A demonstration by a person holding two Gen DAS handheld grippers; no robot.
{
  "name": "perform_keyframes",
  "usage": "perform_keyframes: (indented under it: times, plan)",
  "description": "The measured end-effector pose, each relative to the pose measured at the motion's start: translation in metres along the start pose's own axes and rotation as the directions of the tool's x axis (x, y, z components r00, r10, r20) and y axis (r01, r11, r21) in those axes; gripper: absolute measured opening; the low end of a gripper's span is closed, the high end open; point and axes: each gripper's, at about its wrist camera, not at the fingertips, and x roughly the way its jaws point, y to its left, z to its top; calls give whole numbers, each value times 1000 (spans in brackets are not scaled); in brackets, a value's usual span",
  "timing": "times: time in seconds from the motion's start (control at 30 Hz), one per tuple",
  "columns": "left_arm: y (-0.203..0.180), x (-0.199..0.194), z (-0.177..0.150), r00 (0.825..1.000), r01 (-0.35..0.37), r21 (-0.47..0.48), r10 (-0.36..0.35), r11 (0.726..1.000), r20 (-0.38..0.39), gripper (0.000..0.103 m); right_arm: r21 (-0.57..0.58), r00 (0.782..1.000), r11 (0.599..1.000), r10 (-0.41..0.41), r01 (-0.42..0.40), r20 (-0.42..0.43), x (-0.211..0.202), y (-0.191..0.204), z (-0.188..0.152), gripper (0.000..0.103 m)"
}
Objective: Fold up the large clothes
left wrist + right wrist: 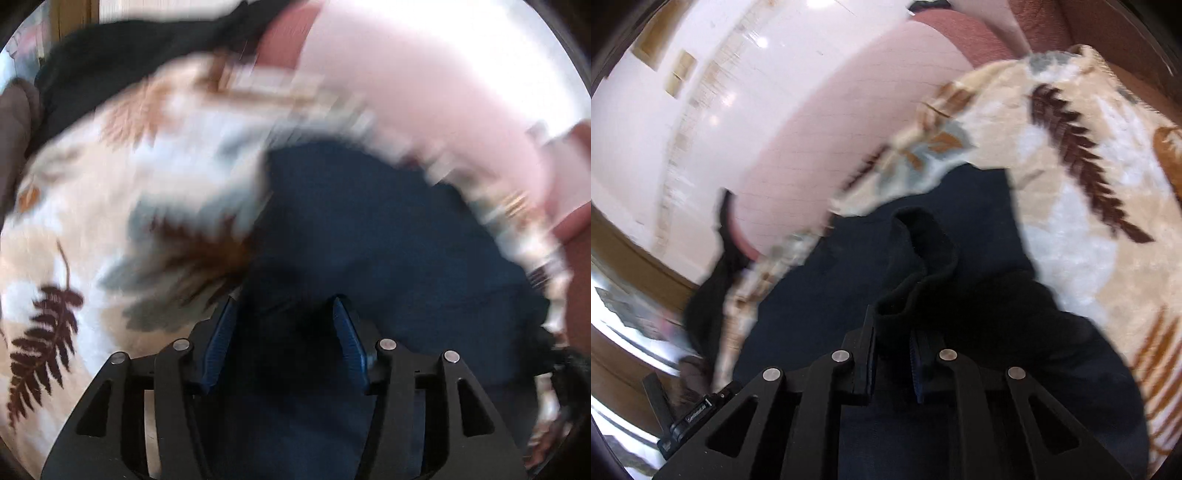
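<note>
A plush cream blanket printed with brown and rust fern leaves and grey patches (1082, 192) covers the surface, its pile catching the light. Beyond its edge runs a smooth pale pink sheet (827, 122), with a darker pink cushion (964, 33) at the far end. A glossy white tiled floor (665, 122) lies past that, bordered by wooden trim (639, 254).

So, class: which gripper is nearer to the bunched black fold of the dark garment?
Right. The right gripper is clamped on the black fold; the left gripper is open above flat navy cloth.
</note>
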Motion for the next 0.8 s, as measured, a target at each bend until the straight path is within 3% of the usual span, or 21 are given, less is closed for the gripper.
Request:
perform_keyframes:
  times: [0.03,0.07,0.1,0.17,0.27,0.33,0.37,0.43,0.5,0.57,0.63,0.7,0.8]
  plan:
    - [3,10,-1,1000,2,15,-2,1000,-18,54,3,996,997,-72,72,-43,6,-7,-1,12]
    - [3,3,-1,1000,1,21,-1,1000,10,53,20,996,997,-69,70,-54,5,-11,-2,9]
    - [-1,-4,1,1000,-18,27,18,999,7,53,44,998,998,-44,46,-34,-3,-13,-3,13]
    - [-4,-16,2,1000,23,35,-24,999,5,53,67,998,997,-27,24,48,-26,-10,-6,20]
    - [-7,-24,1,996,94,17,-94,995,-9,54,88,991,996,9,-21,137,-45,-9,-13,48]
    - [-13,-20,-4,997,75,53,-74,996,-30,58,58,998,996,-61,61,-3,-21,-12,-19,46]
    - [-16,-16,-8,998,51,72,-47,996,-49,58,33,993,994,-99,101,-65,-11,-11,-22,39]
    - [-20,-15,-20,997,25,118,-16,993,-78,58,-2,990,991,-131,131,-57,-20,-4,-29,34]
    - [-22,-24,-34,997,9,161,4,987,-79,61,-5,990,993,-120,120,-77,-32,2,-35,41]
    - [-20,-32,-53,992,17,183,5,983,-122,62,-6,981,994,-104,105,-161,-39,6,-48,56]
    - [-21,-46,-78,990,17,250,19,968,-141,62,-25,958,995,-101,98,-268,-44,8,-75,56]
    - [-17,-62,-105,988,17,303,30,953,-150,62,-55,941,995,-95,82,-324,-50,11,-98,55]
    - [-3,-77,-141,974,78,321,-2,944,-229,62,-84,924,994,-97,71,-370,-71,11,-132,60]
